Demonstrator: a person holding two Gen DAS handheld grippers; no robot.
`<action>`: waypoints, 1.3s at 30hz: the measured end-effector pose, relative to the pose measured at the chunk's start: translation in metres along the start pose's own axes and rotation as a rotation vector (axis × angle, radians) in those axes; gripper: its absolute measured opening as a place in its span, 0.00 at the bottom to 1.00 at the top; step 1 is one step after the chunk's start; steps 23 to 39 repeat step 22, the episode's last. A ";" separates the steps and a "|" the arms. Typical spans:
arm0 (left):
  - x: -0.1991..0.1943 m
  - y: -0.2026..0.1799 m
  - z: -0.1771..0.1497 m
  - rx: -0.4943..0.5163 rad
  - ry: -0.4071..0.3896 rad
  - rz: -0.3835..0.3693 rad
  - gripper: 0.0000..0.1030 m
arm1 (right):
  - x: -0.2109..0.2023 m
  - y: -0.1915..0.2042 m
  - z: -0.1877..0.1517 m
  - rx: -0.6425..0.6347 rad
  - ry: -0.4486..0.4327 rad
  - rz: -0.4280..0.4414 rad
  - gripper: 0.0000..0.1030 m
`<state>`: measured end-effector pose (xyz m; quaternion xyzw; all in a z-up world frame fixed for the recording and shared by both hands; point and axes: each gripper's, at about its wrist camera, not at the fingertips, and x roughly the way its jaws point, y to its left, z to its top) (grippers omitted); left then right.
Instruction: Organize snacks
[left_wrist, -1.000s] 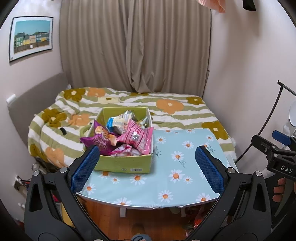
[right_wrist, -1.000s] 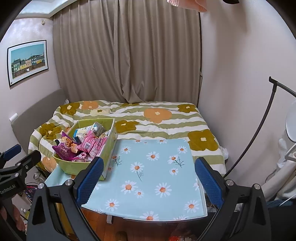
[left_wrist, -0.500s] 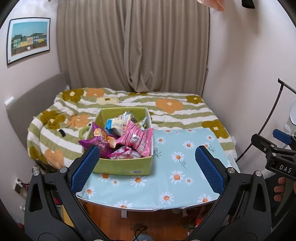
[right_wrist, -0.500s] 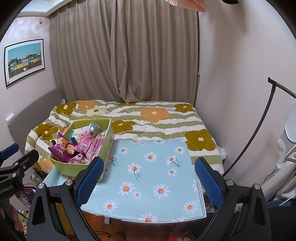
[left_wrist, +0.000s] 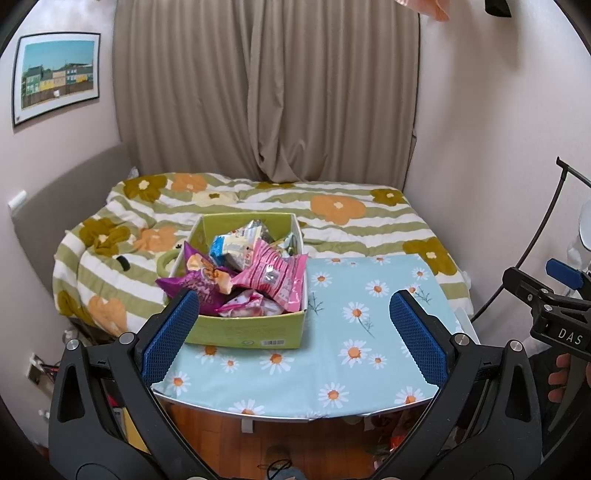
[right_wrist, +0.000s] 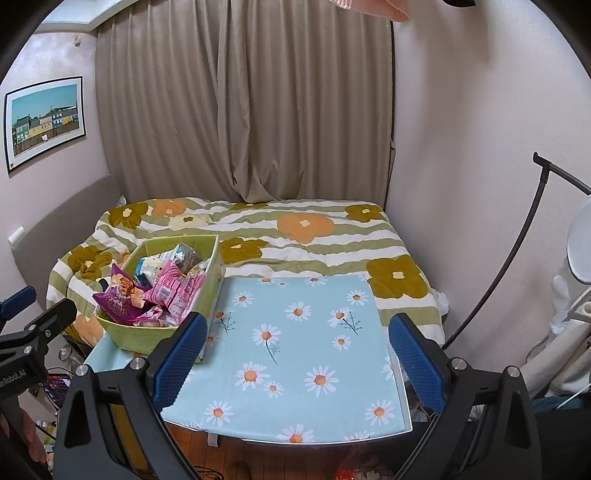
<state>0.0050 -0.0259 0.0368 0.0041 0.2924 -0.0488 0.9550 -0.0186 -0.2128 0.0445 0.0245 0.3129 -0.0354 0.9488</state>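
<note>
Both views have drifted slightly back; the green box (left_wrist: 246, 295) of snack packets (left_wrist: 271, 275) sits on the surface's (left_wrist: 351, 362) left. Left hand-held gripper (left_wrist: 295, 338) and right hand-held gripper (right_wrist: 297, 352) hover released, likely surveying.

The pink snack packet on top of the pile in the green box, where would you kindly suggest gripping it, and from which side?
Probably its crimped right-hand end, coming from above: the pink snack packet lies flat atop the pile, that end overhanging the green box rim, clear of other packets.

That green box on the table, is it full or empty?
Full. The green box is heaped with snack packets: a pink one and a purple one rise above its rim.
</note>
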 end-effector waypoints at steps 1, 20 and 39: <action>0.000 0.002 -0.001 0.000 0.001 -0.002 0.99 | 0.000 0.000 0.001 -0.001 -0.002 0.001 0.95; -0.002 0.007 -0.006 0.037 -0.002 0.008 0.99 | -0.001 -0.004 0.000 0.001 -0.003 -0.002 0.95; -0.002 0.008 -0.006 0.035 0.000 0.010 0.99 | -0.001 -0.004 -0.001 0.003 -0.001 -0.003 0.95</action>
